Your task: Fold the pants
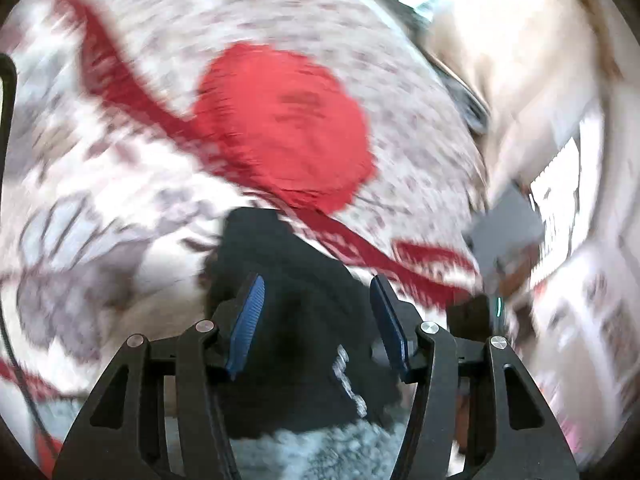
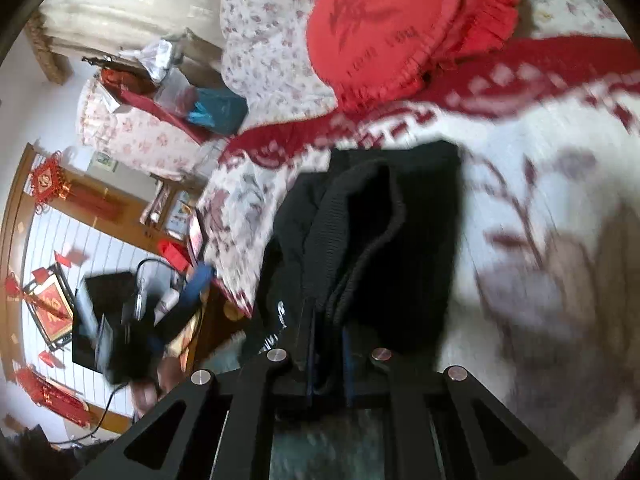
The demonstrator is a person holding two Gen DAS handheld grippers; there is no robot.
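The black pants (image 1: 288, 264) lie bunched on a white bedspread (image 1: 120, 200) with red borders and a grey floral print. My left gripper (image 1: 318, 312) stands open over them, its blue pads (image 1: 250, 320) apart, with black cloth showing between and below them; this view is blurred. In the right wrist view the pants (image 2: 380, 240) are folded into thick layers with a ribbed edge. My right gripper (image 2: 330, 344) is shut on the near end of the pants, the cloth pinched between its fingers and covering their tips.
A round red fringed cushion (image 2: 384, 20) rests on a floral quilt (image 2: 264, 40) beyond the pants. The bed's edge drops off at left to cluttered furniture (image 2: 160, 292) and a window with red decorations (image 2: 52, 308). Grey fluffy cloth (image 1: 320, 452) lies under my left gripper.
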